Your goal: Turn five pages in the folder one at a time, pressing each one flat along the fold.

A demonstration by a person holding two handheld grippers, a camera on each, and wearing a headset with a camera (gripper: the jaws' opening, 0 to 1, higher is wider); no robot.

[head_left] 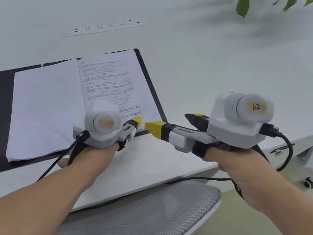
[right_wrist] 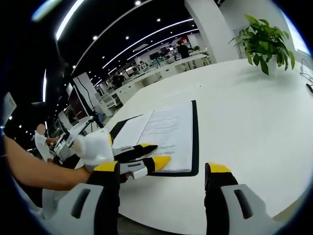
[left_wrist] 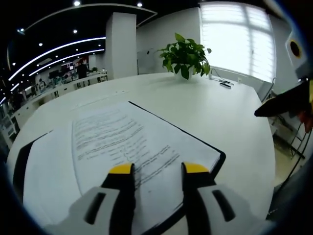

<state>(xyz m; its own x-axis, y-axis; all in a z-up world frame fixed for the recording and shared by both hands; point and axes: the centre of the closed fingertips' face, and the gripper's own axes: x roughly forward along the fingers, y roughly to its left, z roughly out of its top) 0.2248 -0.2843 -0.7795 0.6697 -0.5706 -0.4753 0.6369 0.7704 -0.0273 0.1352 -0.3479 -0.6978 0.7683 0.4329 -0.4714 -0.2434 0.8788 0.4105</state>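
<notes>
White tabletop (head_left: 220,63) stretches across an open-plan office with curved ceiling lights, and a leafy green potted plant (left_wrist: 185,56) stands at its far end. A black folder (head_left: 4,98) lies open and flat on the tabletop, with a blank white page (head_left: 46,107) on its left side and a printed white page (head_left: 115,83) on its right. The left gripper (left_wrist: 158,169), its yellow-tipped jaws spread apart and holding nothing, sits at the near right corner of the folder, over the printed page. The right gripper (right_wrist: 162,167), its jaws also spread wide and empty, is over bare tabletop just right of the folder. A white power strip (head_left: 102,27) lies beyond the folder.
</notes>
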